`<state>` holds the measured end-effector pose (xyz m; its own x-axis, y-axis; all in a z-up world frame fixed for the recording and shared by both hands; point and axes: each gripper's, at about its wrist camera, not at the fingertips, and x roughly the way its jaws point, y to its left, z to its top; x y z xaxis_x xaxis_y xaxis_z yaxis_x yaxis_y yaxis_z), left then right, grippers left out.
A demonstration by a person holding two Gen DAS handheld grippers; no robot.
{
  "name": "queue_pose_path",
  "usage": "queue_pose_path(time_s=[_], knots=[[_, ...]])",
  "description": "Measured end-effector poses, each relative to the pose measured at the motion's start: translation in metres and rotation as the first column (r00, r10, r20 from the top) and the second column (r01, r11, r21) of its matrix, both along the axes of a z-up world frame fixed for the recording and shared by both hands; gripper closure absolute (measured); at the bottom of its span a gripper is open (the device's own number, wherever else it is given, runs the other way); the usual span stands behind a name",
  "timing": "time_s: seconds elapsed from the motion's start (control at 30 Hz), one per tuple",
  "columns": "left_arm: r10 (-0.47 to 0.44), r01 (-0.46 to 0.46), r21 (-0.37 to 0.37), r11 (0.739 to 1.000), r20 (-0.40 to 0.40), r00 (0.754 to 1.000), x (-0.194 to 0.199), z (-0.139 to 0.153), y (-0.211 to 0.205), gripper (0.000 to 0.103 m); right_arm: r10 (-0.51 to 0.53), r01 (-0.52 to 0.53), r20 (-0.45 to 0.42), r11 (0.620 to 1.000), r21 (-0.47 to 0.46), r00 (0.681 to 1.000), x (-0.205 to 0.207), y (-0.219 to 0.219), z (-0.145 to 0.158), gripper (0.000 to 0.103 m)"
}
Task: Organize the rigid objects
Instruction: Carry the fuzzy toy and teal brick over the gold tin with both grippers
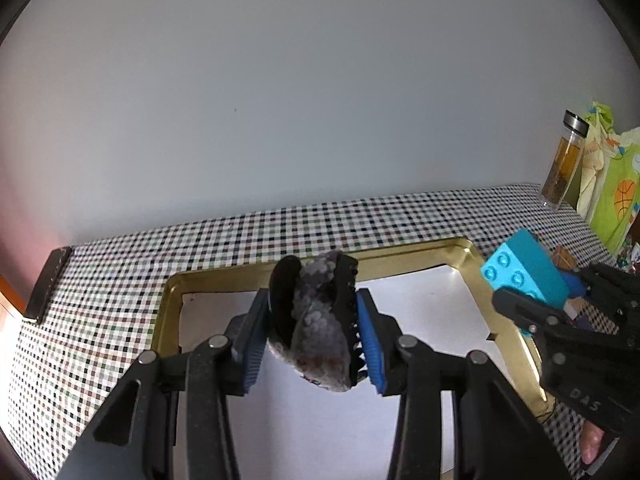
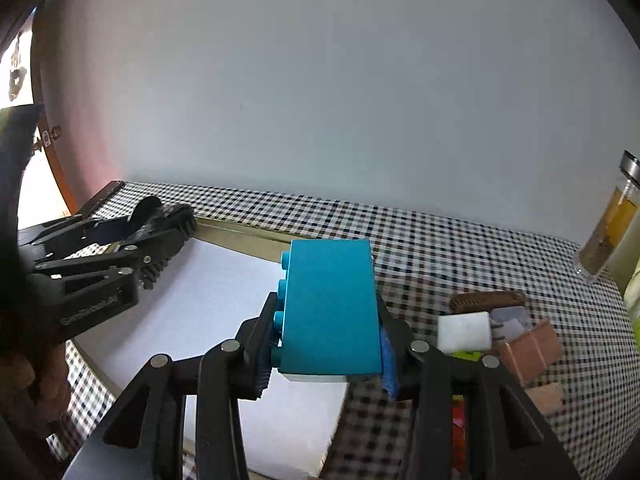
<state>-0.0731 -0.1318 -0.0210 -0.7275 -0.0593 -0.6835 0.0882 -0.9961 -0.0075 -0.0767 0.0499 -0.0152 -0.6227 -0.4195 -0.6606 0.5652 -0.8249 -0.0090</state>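
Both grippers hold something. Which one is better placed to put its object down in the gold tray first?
Probably the left gripper: its hair clip hangs over the tray; the right gripper's block is at the edge.

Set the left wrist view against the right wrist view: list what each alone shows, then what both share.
Only the left wrist view: the furry face of the hair claw between the left gripper jaws, and the green printed bag.

Only the right wrist view: the pile of small blocks on the checked cloth.

Both: the gold tray, the teal brick in the right gripper, the glass bottle.
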Motion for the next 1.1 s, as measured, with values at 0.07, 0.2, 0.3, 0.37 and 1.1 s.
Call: queue_pose_path(time_s=[0.07, 0.2, 0.3, 0.37, 1.1], knots=[[-0.001, 0.0, 0.013, 1.0, 0.016, 1.0, -0.003, -0.004, -0.003, 0.062, 0.002, -0.002, 0.012, 1.0, -0.002, 1.0, -0.004, -0.005, -0.003, 0.058], [-0.01, 0.009, 0.033, 0.999, 0.037, 0.999, -0.007, -0.009, -0.006, 0.062, 0.003, -0.003, 0.033, 1.0, -0.004, 0.999, -0.012, -0.014, -0.009, 0.058], [-0.006, 0.005, 0.027, 1.0, 0.037, 0.999, -0.007, -0.009, -0.007, 0.062, 0.004, -0.005, 0.045, 1.0, 0.024, 0.999, -0.018, -0.02, -0.016, 0.058], [0.0, -0.002, 0.031, 1.0, 0.043, 0.999, -0.009, -0.01, -0.009, 0.062, 0.008, -0.009, 0.056, 1.0, 0.028, 0.998, -0.021, -0.022, -0.018, 0.058], [0.06, -0.069, 0.07, 0.995, 0.125, 0.99, -0.035, -0.023, -0.02, 0.062, 0.044, -0.051, 0.13, 0.997, 0.054, 0.99, -0.037, -0.038, -0.03, 0.058]])
